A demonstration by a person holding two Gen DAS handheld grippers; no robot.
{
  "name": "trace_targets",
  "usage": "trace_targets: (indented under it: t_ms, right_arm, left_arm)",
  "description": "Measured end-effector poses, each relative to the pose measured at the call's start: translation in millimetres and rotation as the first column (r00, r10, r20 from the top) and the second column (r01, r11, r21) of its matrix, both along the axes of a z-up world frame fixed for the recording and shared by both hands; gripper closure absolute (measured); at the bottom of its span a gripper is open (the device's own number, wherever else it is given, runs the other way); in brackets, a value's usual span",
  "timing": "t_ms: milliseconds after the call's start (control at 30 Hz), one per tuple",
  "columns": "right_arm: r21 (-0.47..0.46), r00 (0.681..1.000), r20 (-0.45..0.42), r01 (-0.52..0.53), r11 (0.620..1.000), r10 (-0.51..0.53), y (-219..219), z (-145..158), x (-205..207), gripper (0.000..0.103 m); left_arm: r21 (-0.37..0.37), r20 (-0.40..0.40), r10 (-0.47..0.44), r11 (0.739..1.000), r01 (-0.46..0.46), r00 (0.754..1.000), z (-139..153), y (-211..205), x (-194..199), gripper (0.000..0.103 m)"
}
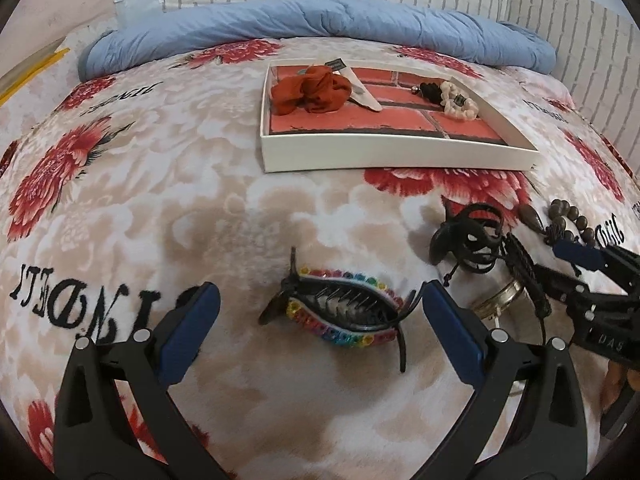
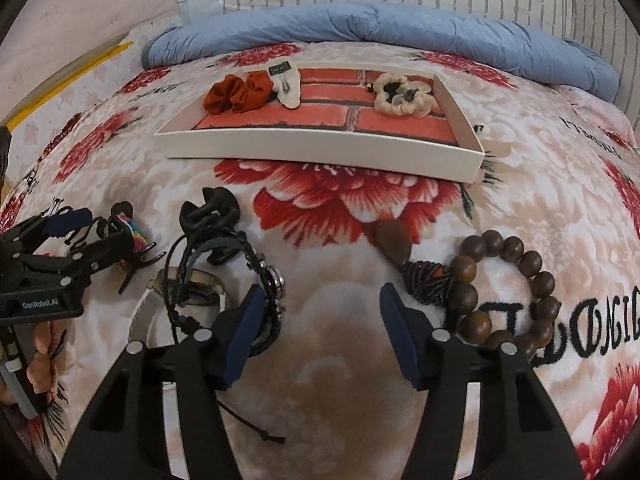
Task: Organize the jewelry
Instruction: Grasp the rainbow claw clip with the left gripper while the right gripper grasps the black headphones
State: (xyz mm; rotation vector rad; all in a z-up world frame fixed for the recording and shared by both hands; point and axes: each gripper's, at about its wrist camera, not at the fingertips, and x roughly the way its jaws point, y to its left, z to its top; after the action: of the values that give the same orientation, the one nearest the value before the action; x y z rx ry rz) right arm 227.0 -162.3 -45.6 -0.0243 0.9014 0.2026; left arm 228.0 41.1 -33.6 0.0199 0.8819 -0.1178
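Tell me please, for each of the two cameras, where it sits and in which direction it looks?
Left wrist: sits on the left gripper, looking forward and down at the rainbow hair clip between its open fingers; right gripper shows at right.
Right wrist: sits on the right gripper, looking down at bare blanket between its open fingers, wooden bead bracelet beside; left gripper shows at left.
Shared: white tray, black claw clip, blue quilt.

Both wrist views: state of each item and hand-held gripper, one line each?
Left hand-held gripper: open, straddling the rainbow hair claw.
Rainbow hair claw: on the blanket, ungripped.
Right hand-held gripper: open, nothing between the fingers.
Wooden bead bracelet: on the blanket, ungripped.
Black hair claw: on the blanket.
Tray: holds orange scrunchie and cream scrunchie.
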Motion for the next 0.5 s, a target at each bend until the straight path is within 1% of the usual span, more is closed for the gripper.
trace_targets:
  t_ms: [200, 433, 500]
  right_arm:
    - [-0.001, 0.999, -0.032, -0.016, 1.000, 0.016, 5, -7, 7, 0.049]
    - [0.031, 0.998, -0.053, -0.021, 0.999, 0.023, 4, -11, 22, 0.053]
    - [0.037, 0.998, -0.059, -0.025, 0.999, 0.027, 5, -12, 26, 0.055]
  left_arm:
    - [0.011, -0.022, -0.009, 1.000, 0.009, 1.000, -6, -5, 10, 0.005]
    - [-0.052, -0.058, -0.016, 0.999, 0.013, 0.998, -14, 2, 22, 0.004]
    - [-0.046, -0.068, -0.007, 0.999, 0.004, 0.998, -17, 3, 24, 0.005]
